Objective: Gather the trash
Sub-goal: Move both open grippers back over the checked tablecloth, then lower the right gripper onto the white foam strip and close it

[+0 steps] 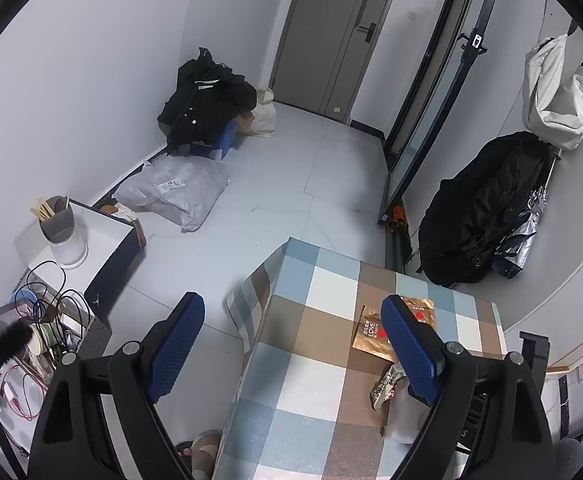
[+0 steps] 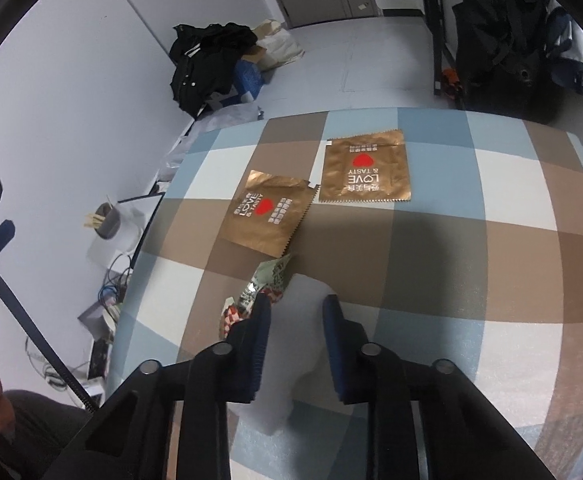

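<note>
White foam sheet (image 2: pixel 297 344) is sitting between our right gripper (image 2: pixel 296 312) fingers, half closed; it looks light and squashy, so we're pinching mid-sheet. Left gripper (image 1: pixel 291 328) is hanging open.

Two gold foil wrappers, one (image 2: pixel 365 168) and the other (image 2: pixel 269 216), lie flat, corners nearly touching, on the checked table (image 2: pixel 471 248). A crumpled printed wrapper (image 2: pixel 261 288) lies just beside a white foam piece (image 2: pixel 303 312).
</note>
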### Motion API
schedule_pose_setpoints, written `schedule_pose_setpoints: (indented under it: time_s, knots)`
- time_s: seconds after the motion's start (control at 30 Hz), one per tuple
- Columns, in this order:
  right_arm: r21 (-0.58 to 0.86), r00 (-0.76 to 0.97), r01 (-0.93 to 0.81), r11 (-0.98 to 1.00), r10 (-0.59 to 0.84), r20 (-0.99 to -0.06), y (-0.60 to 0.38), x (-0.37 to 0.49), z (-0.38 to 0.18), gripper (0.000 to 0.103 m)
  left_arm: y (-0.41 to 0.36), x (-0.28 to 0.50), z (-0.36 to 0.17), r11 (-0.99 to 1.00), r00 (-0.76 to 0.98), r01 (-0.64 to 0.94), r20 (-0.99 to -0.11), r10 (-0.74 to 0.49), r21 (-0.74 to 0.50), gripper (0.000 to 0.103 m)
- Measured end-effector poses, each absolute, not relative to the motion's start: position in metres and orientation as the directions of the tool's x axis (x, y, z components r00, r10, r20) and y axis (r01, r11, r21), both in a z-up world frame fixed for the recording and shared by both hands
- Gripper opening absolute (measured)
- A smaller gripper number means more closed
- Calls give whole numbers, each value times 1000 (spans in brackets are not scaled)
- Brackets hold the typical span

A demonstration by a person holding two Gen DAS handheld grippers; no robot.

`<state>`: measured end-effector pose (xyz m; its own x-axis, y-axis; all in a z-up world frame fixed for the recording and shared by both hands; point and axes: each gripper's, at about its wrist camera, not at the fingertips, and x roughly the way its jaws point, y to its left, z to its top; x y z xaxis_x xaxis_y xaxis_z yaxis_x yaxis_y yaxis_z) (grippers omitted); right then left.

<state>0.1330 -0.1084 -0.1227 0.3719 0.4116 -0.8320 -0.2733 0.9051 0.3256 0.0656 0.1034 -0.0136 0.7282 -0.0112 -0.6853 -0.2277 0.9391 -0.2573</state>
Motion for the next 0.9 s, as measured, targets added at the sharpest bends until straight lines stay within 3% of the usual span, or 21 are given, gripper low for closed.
schedule_pose_setpoints:
  time_s: [0.3, 0.43, 0.57, 0.9]
  knots:
    - [326, 343, -286, 901, 414, -844, -114, 133, -120, 13, 100, 68, -15, 940, 718, -232, -696, -8, -251, 88]
    - [339, 326, -268, 902, 416, -849, -112, 138, -121, 18, 100, 68, -16, 940, 716, -234, -698, -6, -249, 88]
    - [328, 317, -254, 910, 399, -860, -107, 144, -122, 33, 101, 67, -17, 938, 722, -236, -692, -6, -255, 88]
    - [356, 270, -250, 901, 418, -868, -92, 150, -130, 33, 104, 70, -18, 933, 710, -250, -704, -6, -260, 88]
